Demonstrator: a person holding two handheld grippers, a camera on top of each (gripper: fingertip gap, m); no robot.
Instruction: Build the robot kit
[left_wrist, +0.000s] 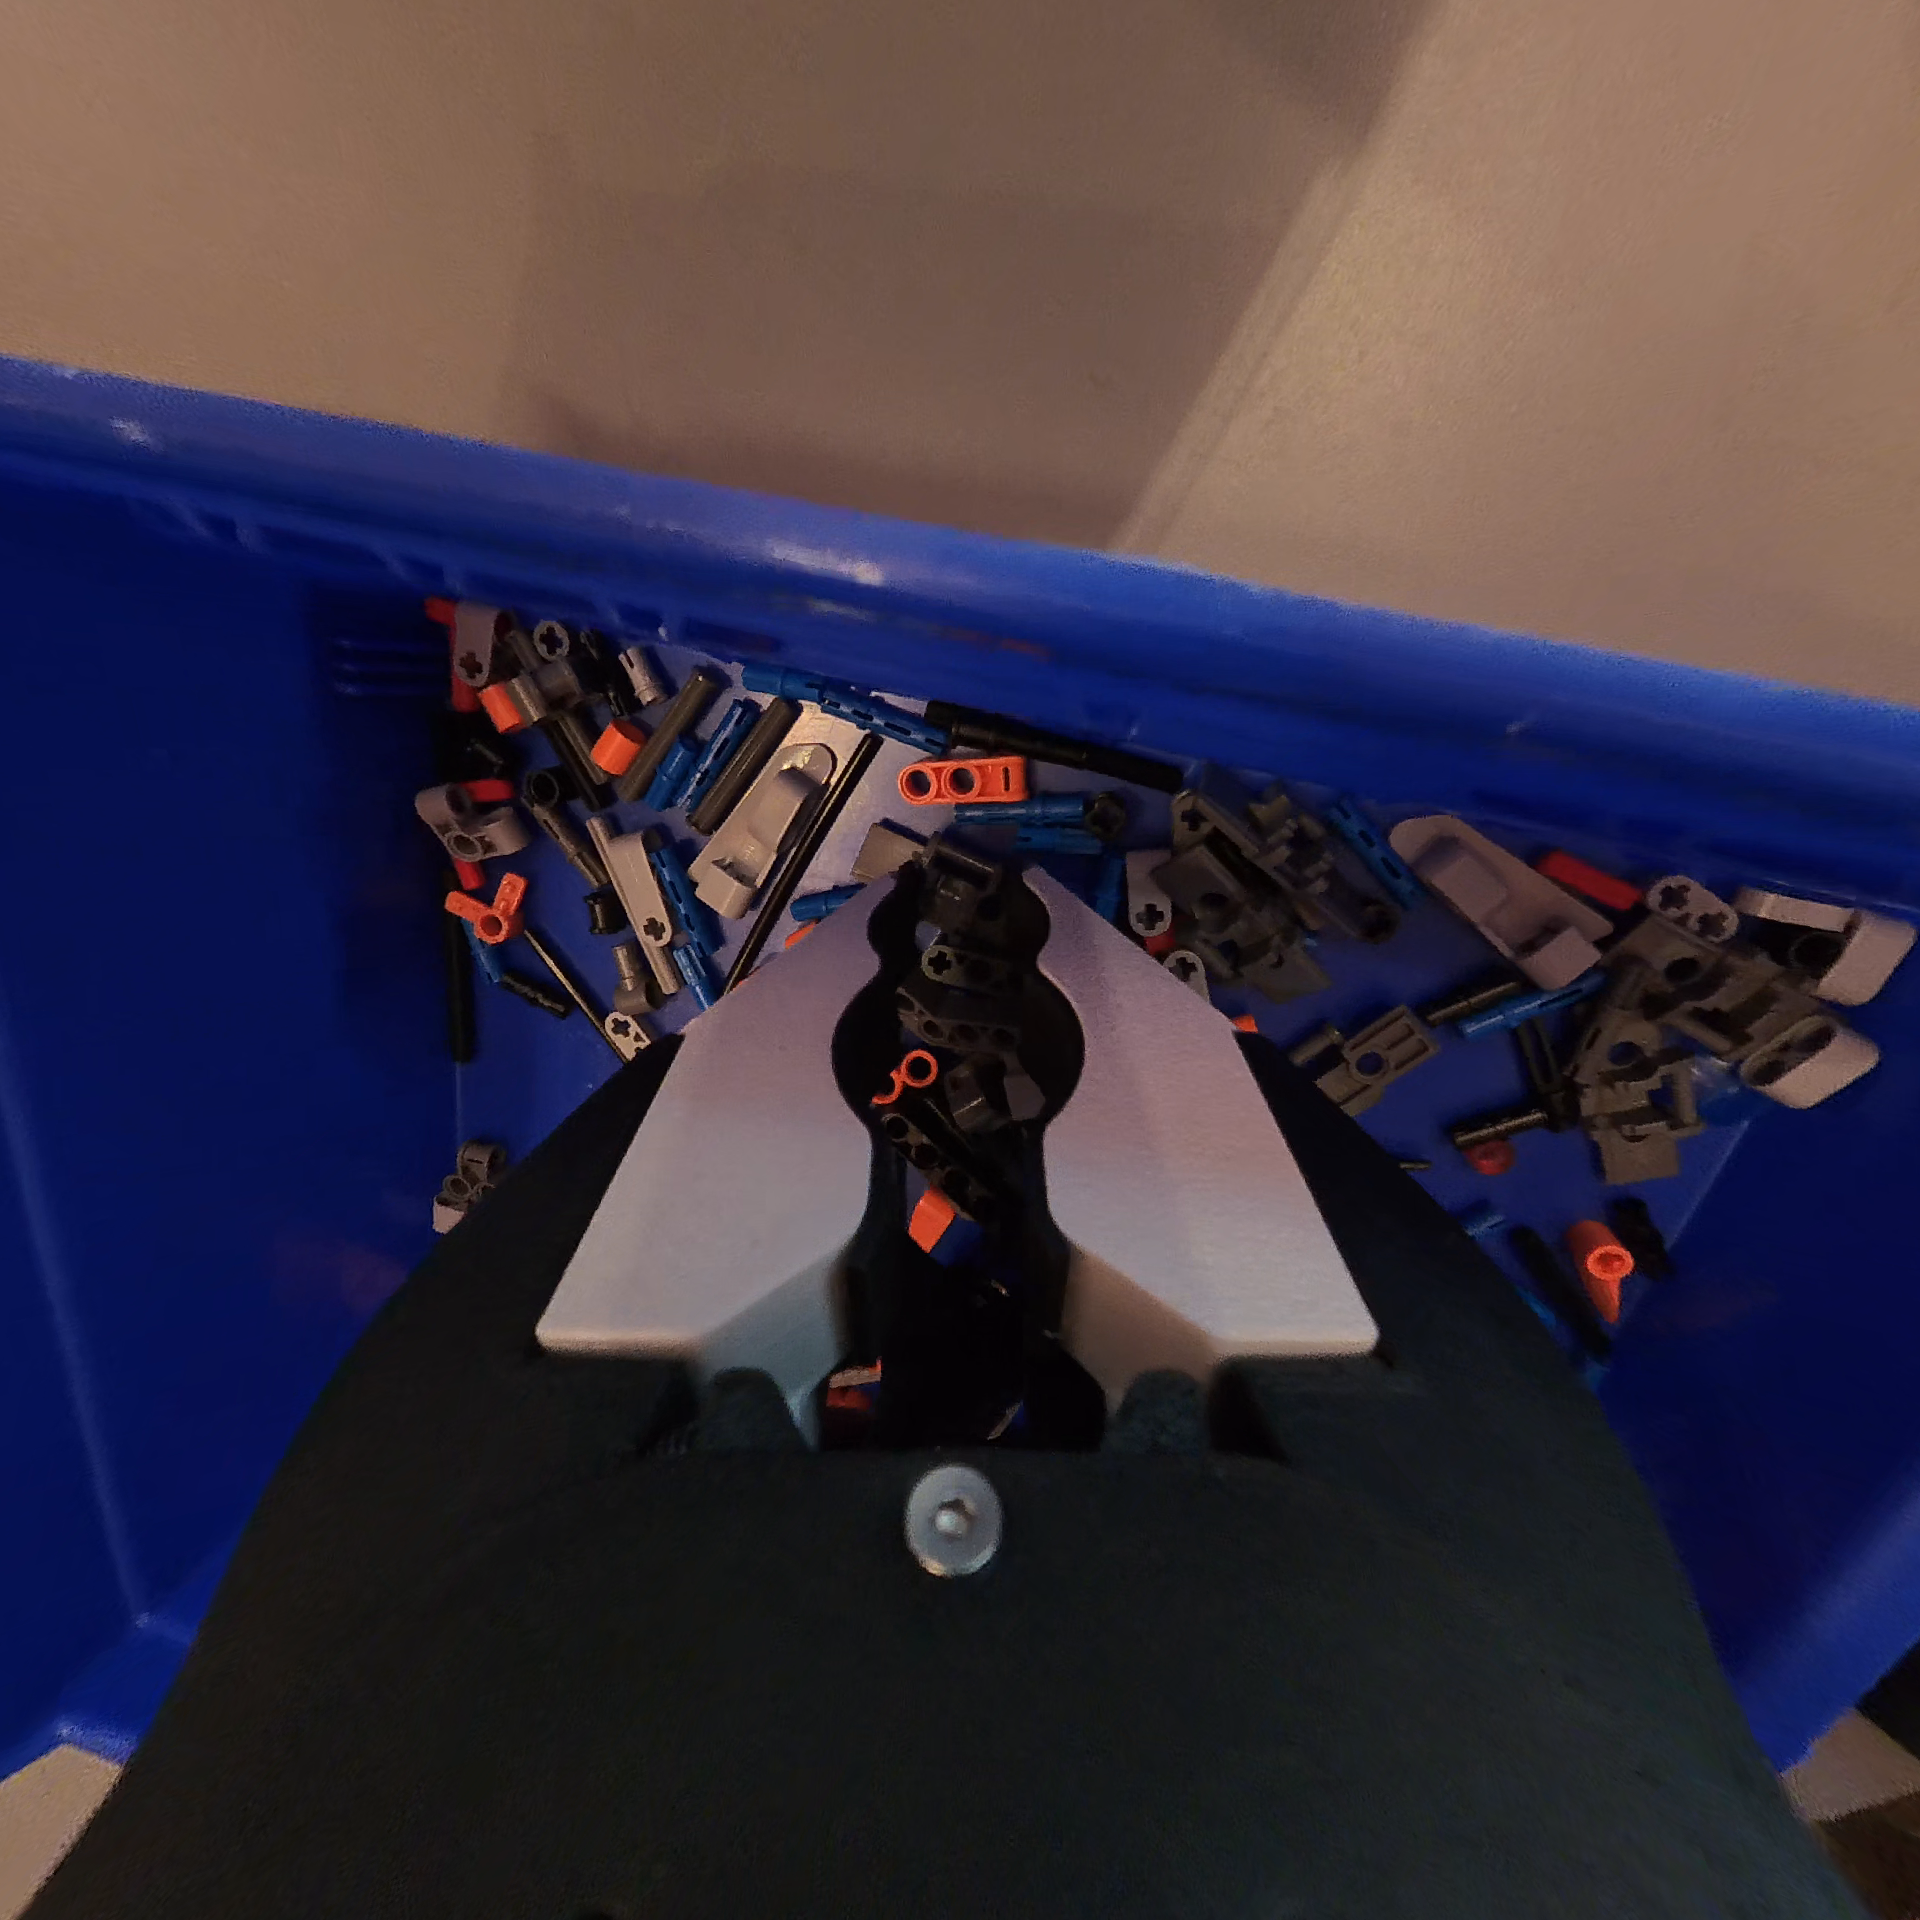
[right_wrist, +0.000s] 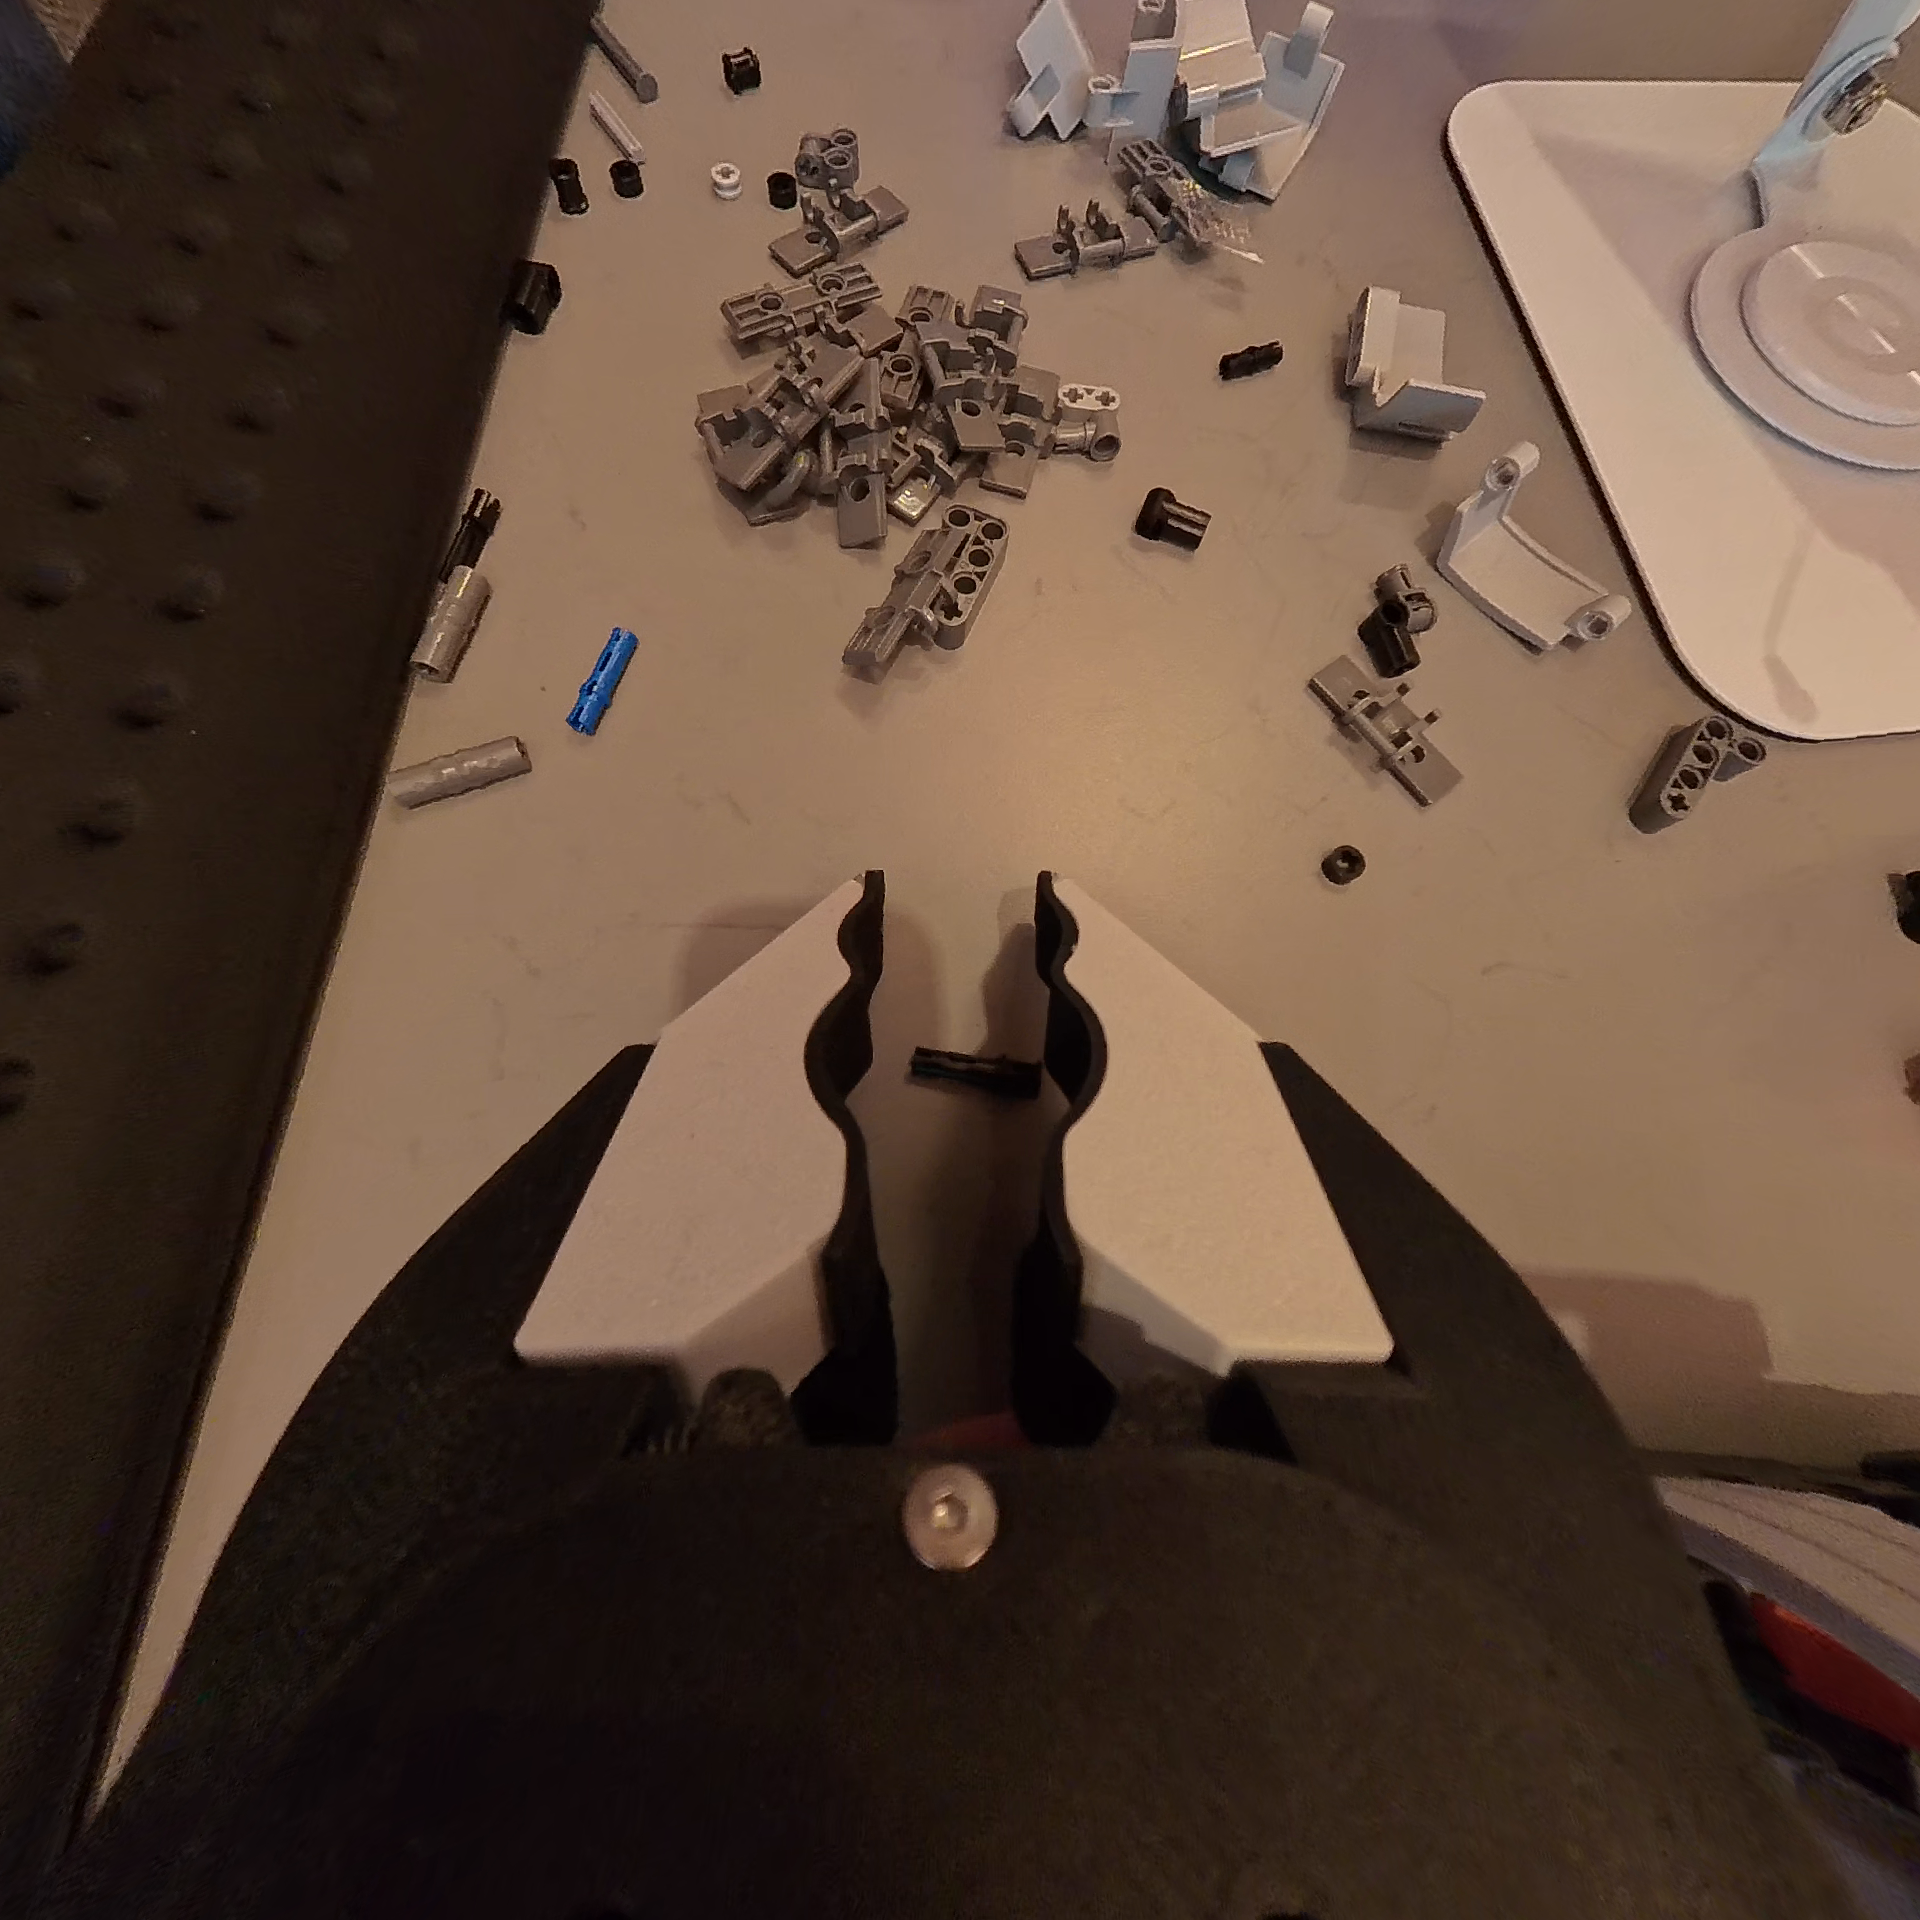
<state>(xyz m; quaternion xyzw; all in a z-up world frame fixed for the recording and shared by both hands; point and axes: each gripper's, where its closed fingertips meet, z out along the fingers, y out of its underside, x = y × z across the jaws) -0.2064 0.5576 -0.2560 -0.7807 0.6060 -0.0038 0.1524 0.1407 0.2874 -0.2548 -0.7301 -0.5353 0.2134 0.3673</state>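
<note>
The left gripper (left_wrist: 961, 883) is reaching down inside a blue plastic bin (left_wrist: 935, 603), its tips pressed together over a heap of small building-toy parts. Whether they are pinching anything I cannot tell; black beams (left_wrist: 951, 1023) and an orange connector (left_wrist: 906, 1075) are showing through the scalloped gap between the fingers. Just ahead of the tips an orange three-hole beam (left_wrist: 961, 779) is lying flat, with blue pins (left_wrist: 686, 764) off to the left and dark grey assembled pieces (left_wrist: 1247, 904) to the right.

The right gripper (right_wrist: 961, 894) is hovering over a pale surface (right_wrist: 1039, 727), its fingers spread apart and holding nothing. A short black pin (right_wrist: 975, 1070) is lying crosswise on the surface between the two fingers, close to the right one. Farther ahead a pile of grey connector pieces (right_wrist: 883, 405) is sitting, a single blue pin (right_wrist: 603, 681) is lying ahead to the left, and a white tray (right_wrist: 1558, 436) is resting ahead to the right. A dark studded baseplate (right_wrist: 208, 468) is running along the left.
</note>
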